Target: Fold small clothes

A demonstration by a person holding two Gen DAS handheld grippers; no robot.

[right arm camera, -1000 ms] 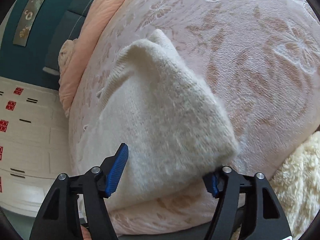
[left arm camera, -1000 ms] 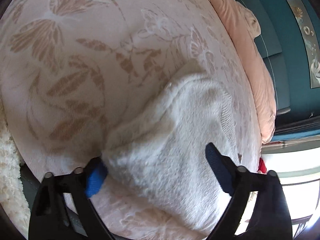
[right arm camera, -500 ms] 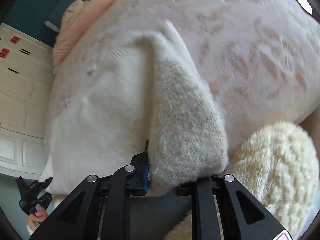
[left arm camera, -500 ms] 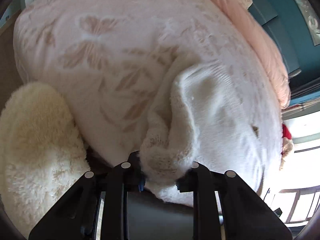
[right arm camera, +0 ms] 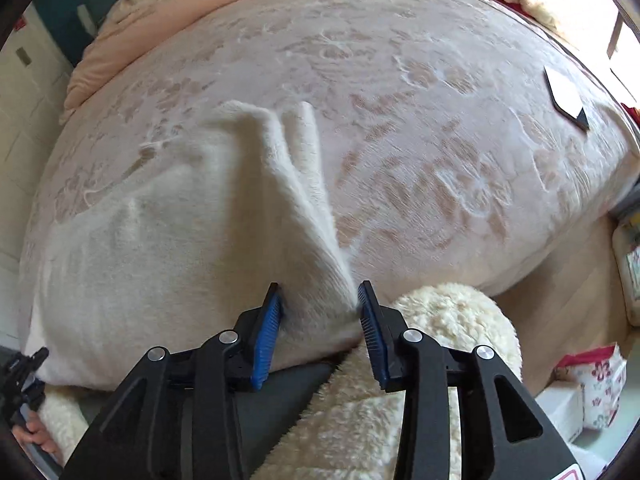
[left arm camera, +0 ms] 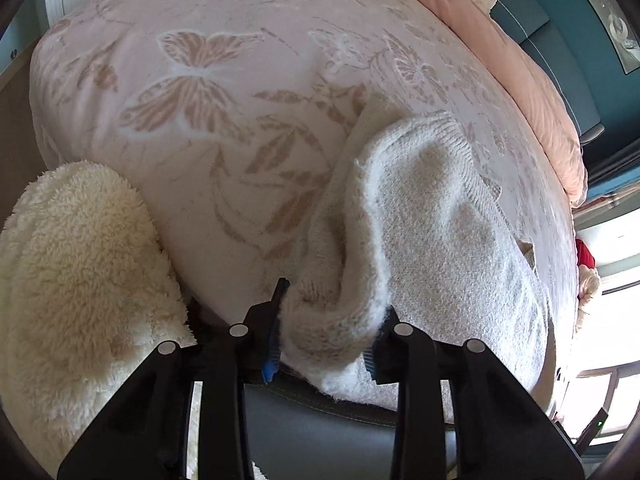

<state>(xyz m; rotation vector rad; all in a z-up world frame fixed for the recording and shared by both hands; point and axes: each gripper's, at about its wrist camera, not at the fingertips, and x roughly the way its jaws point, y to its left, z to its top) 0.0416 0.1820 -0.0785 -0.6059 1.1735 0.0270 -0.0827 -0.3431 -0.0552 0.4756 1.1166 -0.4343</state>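
Across the butterfly-print bedspread [left arm camera: 208,80] lies our white knit garment [left arm camera: 432,216], near corners seemingly pinched by the just-widening left gripper [left arm camera: 326,340] and right gripper [right arm camera: 322,320], so next we carry them forward to fold.

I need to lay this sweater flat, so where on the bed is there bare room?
Free: the butterfly-print bedspread beyond the white sweater, up to the peach duvet. Also between the sweater and the flat card. Crowded: the near edge, with the fleecy cushion.
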